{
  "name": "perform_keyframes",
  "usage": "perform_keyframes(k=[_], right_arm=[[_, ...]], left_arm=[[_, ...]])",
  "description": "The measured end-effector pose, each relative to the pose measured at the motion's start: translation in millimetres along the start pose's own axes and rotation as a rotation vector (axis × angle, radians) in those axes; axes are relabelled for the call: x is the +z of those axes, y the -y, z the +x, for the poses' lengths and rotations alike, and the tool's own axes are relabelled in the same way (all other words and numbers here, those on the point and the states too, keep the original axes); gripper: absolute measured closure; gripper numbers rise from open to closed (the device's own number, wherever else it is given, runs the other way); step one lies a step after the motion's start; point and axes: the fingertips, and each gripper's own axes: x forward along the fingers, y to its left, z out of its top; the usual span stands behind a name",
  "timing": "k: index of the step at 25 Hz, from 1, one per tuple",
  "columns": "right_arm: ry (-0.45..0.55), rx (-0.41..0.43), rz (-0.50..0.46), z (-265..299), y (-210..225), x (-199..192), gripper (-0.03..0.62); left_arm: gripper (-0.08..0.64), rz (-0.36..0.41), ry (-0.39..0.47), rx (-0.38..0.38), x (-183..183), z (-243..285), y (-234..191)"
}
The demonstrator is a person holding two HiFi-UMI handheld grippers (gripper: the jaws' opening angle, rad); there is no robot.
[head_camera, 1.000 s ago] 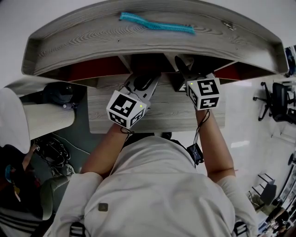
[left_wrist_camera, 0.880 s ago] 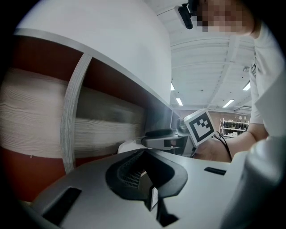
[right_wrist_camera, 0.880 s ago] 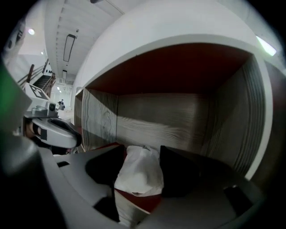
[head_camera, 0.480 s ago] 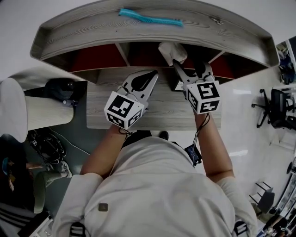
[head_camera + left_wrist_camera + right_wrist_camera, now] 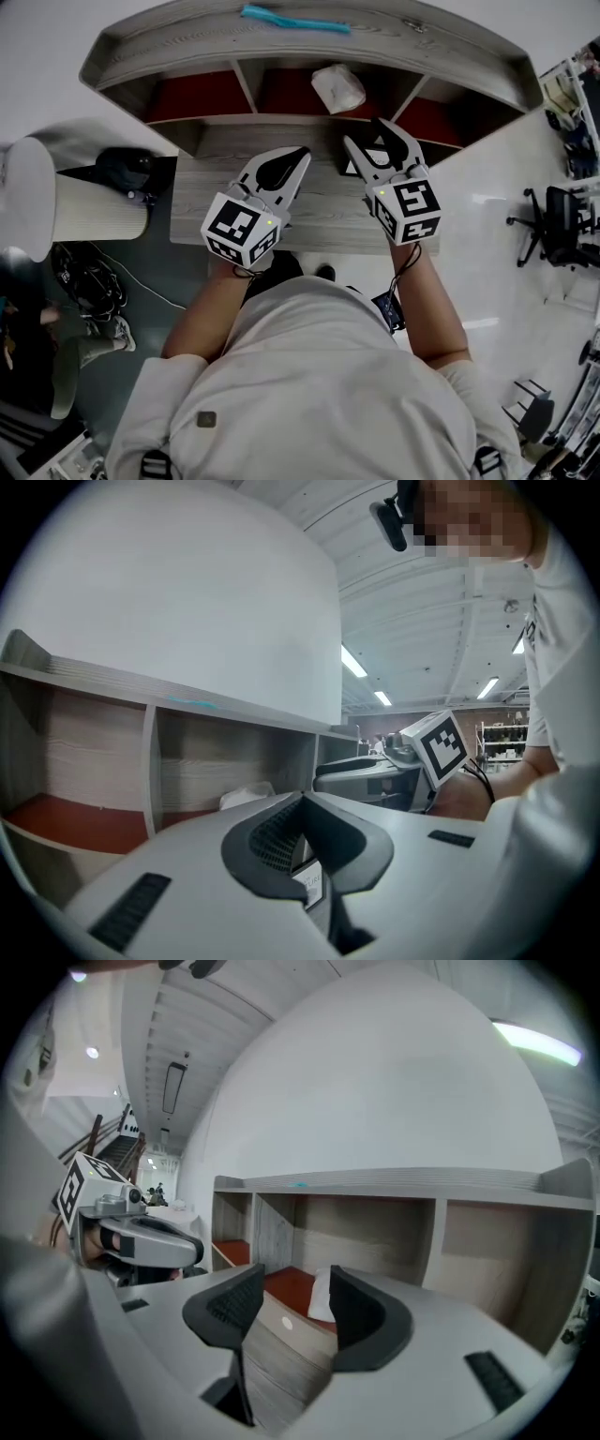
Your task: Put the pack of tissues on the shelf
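Note:
The white pack of tissues [image 5: 338,87] lies on the red floor of the shelf's [image 5: 309,52] middle compartment, free of both grippers. My right gripper [image 5: 367,137] hovers over the desk in front of it. Its jaws are open and have just been closing a little, with nothing between them. In the right gripper view the tissue pack [image 5: 322,1296] shows beyond the gap of the right gripper [image 5: 295,1283]. My left gripper [image 5: 296,155] is shut and empty, level with the right one. In the left gripper view the left gripper [image 5: 302,803] points at the shelf, where the pack [image 5: 246,797] is visible.
A teal strip [image 5: 295,19] lies on the shelf's top. The grey wooden desk [image 5: 319,220] runs below the shelf. Left of the desk are a white rounded object [image 5: 28,206] and a black bag [image 5: 122,169]. An office chair [image 5: 562,216] stands at the right.
Both grippers have drawn back from under the shelf towards the person. The tissue pack, at the right gripper's tips half a second ago, now lies alone in the compartment.

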Motion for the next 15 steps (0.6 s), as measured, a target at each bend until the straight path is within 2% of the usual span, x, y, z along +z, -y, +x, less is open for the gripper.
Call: perform_keyframes(k=[7,15], right_arm=[[0.026,0.063,-0.018,-57,-30,-1,0.413],[0.036,0.167,-0.025,-111,-62,-9,0.539]], left_arm=[[0.546,0.017,0.018,0.036,6,-31,43],[0.546,0.014,0.009,0.064,-7,-61,79]])
